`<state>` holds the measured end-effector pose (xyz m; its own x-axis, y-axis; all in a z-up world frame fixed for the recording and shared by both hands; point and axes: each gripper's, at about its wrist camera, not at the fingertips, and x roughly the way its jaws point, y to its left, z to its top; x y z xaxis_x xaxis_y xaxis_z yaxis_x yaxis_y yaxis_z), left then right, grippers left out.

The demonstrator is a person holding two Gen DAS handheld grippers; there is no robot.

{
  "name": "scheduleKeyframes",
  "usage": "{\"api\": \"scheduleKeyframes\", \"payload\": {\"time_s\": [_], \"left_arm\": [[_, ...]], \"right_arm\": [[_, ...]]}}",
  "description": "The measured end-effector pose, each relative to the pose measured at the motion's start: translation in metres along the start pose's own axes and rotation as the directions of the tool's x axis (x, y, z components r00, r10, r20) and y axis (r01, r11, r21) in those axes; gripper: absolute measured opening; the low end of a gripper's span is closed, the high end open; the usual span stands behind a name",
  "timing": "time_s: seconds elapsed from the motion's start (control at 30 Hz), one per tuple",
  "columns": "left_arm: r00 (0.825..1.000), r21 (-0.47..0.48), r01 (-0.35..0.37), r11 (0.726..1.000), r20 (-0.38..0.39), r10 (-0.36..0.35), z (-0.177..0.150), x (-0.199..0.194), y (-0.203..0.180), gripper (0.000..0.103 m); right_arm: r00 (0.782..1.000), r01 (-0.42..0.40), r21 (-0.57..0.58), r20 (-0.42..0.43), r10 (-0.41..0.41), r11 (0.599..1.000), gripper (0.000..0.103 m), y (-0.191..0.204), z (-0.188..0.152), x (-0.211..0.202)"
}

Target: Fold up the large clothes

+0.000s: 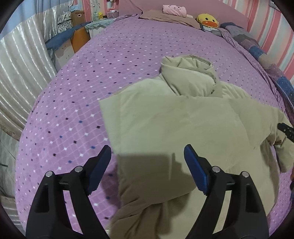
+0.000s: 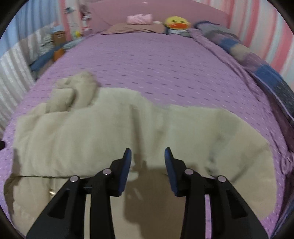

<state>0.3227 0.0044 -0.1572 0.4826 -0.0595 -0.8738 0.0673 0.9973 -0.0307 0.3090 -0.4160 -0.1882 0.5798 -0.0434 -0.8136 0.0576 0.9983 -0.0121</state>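
A large beige padded coat (image 1: 174,121) lies spread on the purple dotted bed cover (image 1: 77,103), its hood (image 1: 189,75) pointing toward the headboard. My left gripper (image 1: 147,152) hangs above the coat's left edge, jaws wide apart, nothing between the blue pads. In the right wrist view the same coat (image 2: 128,132) fills the near half of the bed cover (image 2: 165,64), with the hood (image 2: 77,88) at the left. My right gripper (image 2: 148,152) hovers over the coat's middle, jaws partly apart and holding nothing. A black tip of the right gripper (image 1: 286,130) shows at the right edge of the left wrist view.
At the headboard lie a pink folded cloth (image 1: 174,10), a yellow duck plush (image 1: 207,20) and a brown pillow (image 1: 165,17). A blue and purple patchwork blanket (image 1: 261,55) runs along the right side by the striped wall. Boxes and blue fabric (image 1: 64,42) stand left of the bed.
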Motion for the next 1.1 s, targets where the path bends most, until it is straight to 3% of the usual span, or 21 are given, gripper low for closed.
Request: {"api": "scheduleKeyframes", "payload": {"time_s": [0.07,0.17,0.37,0.53,0.9,0.97,1.0,1.1], "left_arm": [[1.000,-0.023,0.008,1.000,-0.007,-0.009,0.001,0.005,-0.006,0.081],[0.999,-0.053,-0.006,0.999,-0.033,0.004,0.000,0.018,-0.019,0.078],[0.994,-0.046,-0.001,0.999,-0.105,-0.003,-0.008,0.052,-0.046,0.055],[0.992,0.016,-0.056,0.998,-0.115,0.057,-0.014,0.071,-0.061,0.056],[0.990,0.028,-0.056,0.998,-0.125,0.059,-0.014,0.082,-0.056,0.059],[0.991,0.022,-0.055,0.998,-0.120,0.057,-0.015,0.074,-0.056,0.063],[0.992,0.014,-0.045,0.999,-0.116,0.046,-0.016,0.069,-0.055,0.073],[0.998,0.006,-0.030,1.000,-0.059,0.030,-0.017,0.046,-0.055,0.086]], "right_arm": [[0.999,-0.048,-0.025,-0.003,0.048,0.999,0.038,0.023,0.008,0.010],[0.999,-0.053,-0.067,-0.012,0.052,0.996,0.038,0.045,0.013,0.027],[0.995,-0.021,-0.083,-0.098,0.013,0.996,0.033,0.042,0.004,0.067],[0.988,-0.048,-0.056,-0.149,0.039,0.997,0.028,0.026,-0.015,0.084],[0.984,-0.036,-0.049,-0.174,0.027,0.998,0.028,0.035,-0.013,0.108],[0.986,-0.048,-0.054,-0.160,0.039,0.997,0.031,0.033,-0.013,0.098],[0.988,-0.055,-0.053,-0.146,0.047,0.997,0.034,0.031,-0.014,0.090],[0.993,-0.106,-0.031,-0.057,0.104,0.994,0.071,0.022,-0.018,0.047]]}}
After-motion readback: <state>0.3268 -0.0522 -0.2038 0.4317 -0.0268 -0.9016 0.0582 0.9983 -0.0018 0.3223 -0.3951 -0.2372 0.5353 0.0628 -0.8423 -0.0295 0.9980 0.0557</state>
